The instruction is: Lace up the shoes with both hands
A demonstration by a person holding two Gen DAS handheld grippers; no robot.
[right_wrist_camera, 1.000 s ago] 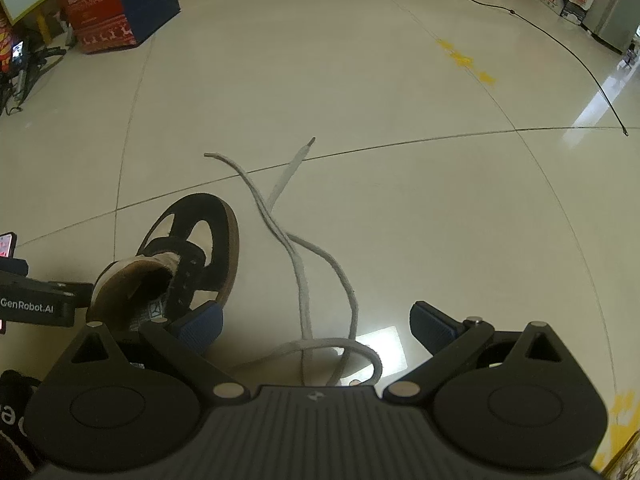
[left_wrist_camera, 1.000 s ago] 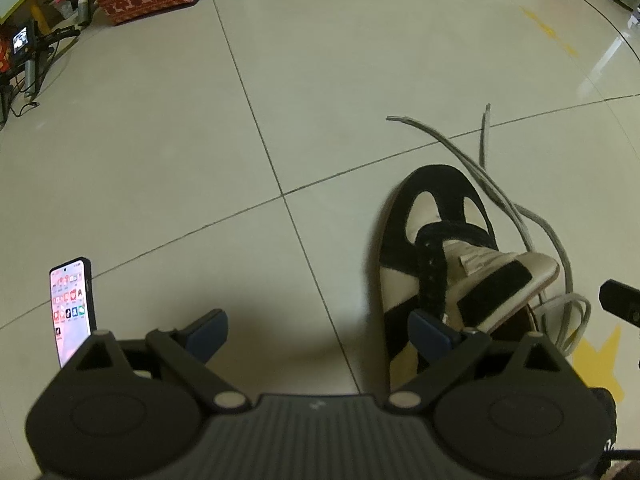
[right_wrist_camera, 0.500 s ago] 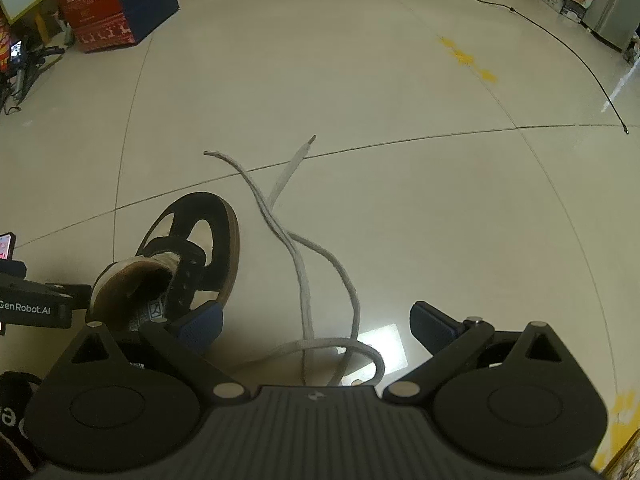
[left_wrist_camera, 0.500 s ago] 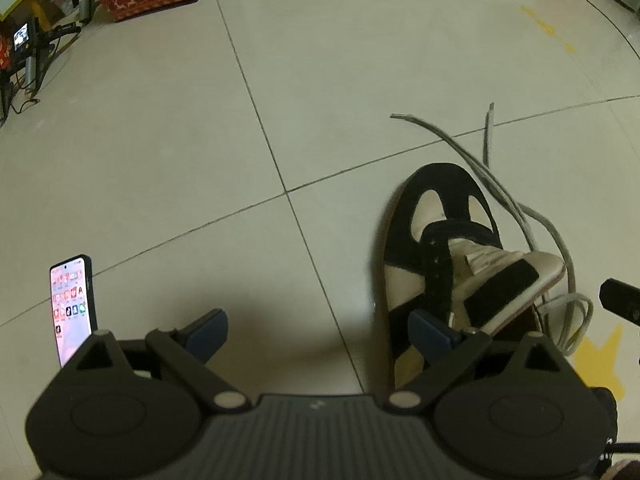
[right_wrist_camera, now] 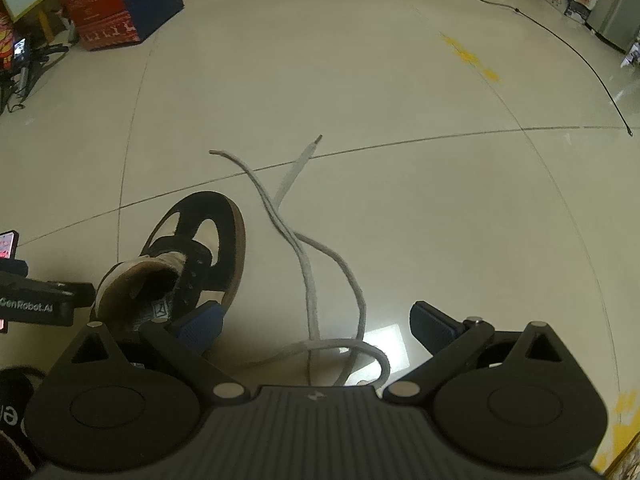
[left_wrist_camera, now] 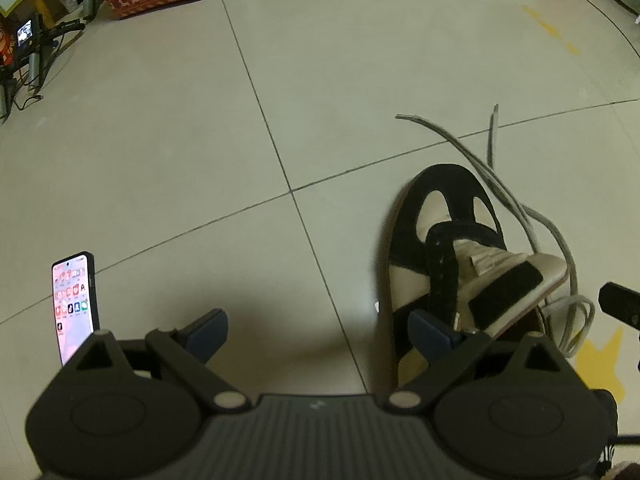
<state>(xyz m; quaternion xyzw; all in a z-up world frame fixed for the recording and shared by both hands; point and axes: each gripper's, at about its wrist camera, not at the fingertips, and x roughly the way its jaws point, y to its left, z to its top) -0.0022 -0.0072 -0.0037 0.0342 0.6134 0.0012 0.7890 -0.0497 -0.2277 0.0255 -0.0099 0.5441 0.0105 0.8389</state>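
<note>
A black and cream shoe point(left_wrist_camera: 452, 256) lies on the tiled floor, toe pointing away, its eyelets bare of lace. From the right wrist the same shoe point(right_wrist_camera: 192, 256) shows at lower left. A grey lace point(right_wrist_camera: 308, 280) runs loose over the floor right of the shoe, both tips far out and a loop near the heel; the left wrist view shows this lace point(left_wrist_camera: 516, 208) too. My left gripper point(left_wrist_camera: 318, 330) is open, its right finger just in front of the shoe's heel side. My right gripper point(right_wrist_camera: 316, 322) is open above the lace loop, holding nothing.
A lit phone point(left_wrist_camera: 74, 304) stands upright at the left. Red and blue gift boxes point(right_wrist_camera: 116, 8) sit far back left beside stands and cables point(left_wrist_camera: 28, 60). A black cable point(right_wrist_camera: 600, 76) crosses the floor at far right. Yellow floor marks point(left_wrist_camera: 600, 364) lie near the shoe.
Both views have shifted very slightly; the shoe and lace sit a touch lower and more to the right in the left wrist view. Both grippers stay open and nothing was taken hold of.
</note>
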